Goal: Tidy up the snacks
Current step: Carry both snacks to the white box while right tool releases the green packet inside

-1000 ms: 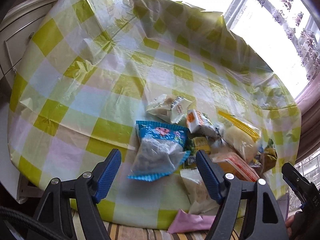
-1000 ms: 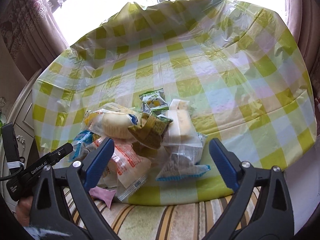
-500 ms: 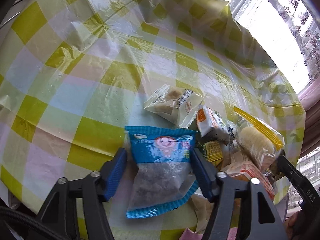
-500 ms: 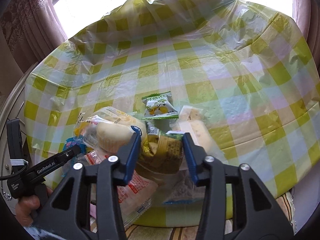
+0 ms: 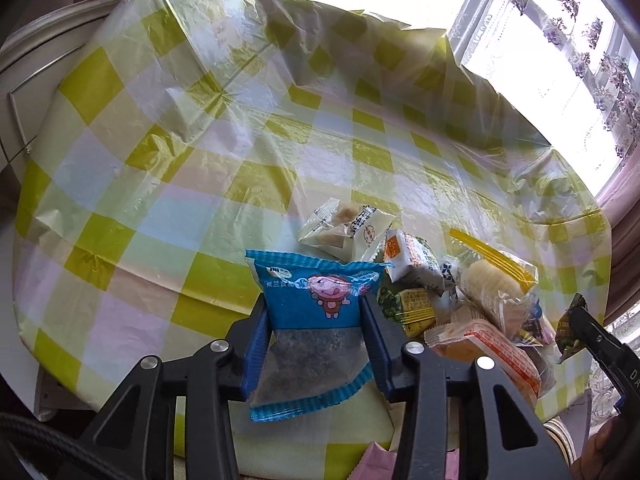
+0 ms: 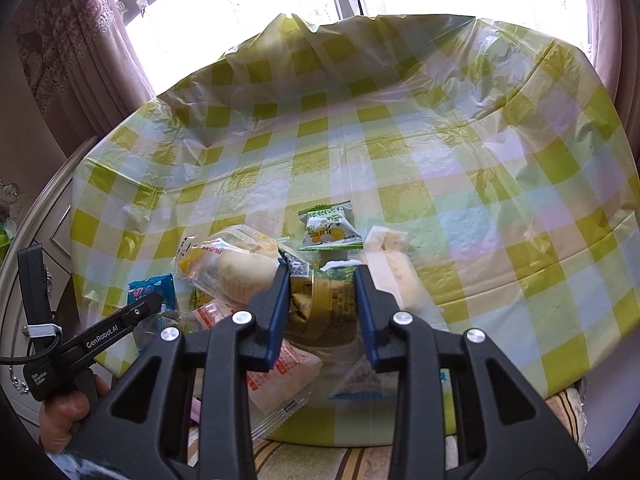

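Two claws are closing at the pile by the bench's near edge, left claw (image 5: pixel 316 344) pinching the blue snack packet (image 5: pixel 316 320), right claw (image 6: pixel 322 308) pinching the olive-green packet (image 6: pixel 324 300); next, probably lifting both clear to sort.

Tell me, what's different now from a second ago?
Both grippers closed on snacks: the left gripper on the blue cartoon packet, the right gripper on the olive-green packet, jaws tightening. The pile and the lemon packet stayed put.
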The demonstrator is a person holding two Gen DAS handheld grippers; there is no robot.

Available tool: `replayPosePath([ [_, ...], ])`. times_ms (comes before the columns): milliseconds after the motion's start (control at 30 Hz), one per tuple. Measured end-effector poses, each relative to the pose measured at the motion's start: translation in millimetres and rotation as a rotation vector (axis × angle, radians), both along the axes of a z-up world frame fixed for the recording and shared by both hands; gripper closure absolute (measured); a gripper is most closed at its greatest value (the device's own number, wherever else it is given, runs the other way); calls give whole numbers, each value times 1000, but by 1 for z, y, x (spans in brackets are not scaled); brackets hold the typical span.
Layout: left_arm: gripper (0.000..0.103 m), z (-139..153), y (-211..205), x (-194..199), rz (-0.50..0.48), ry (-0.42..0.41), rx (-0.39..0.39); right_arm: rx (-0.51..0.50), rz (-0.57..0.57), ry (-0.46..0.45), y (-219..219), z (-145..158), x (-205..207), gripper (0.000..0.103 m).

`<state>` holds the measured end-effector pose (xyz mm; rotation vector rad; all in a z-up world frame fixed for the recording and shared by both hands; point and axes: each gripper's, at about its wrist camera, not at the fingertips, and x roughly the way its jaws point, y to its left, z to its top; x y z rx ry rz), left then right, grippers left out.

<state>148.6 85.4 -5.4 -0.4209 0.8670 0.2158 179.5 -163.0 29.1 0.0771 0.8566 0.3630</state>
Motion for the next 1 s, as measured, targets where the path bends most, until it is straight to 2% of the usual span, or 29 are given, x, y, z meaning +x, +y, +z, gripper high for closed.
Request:
replayPosePath([
  [167, 59, 22, -7, -13, 15, -47, 58, 42, -13, -4, -17, 9, -7, 67],
  [267, 59, 36, -14, -21, 12, -75, 63, 71, -23, -3, -31, 15, -11, 67],
  [433, 59, 57, -43, -25, -47, -118, 68, 109, -57, 2, -59, 24, -17, 67],
  [700, 59, 79, -124, -14, -258, -145, 46, 145, -139, 31, -119, 29, -25, 67],
  [1000, 59, 74, -238, 5, -544, -88, -31, 145, -292, 43, -214, 30, -38, 68],
])
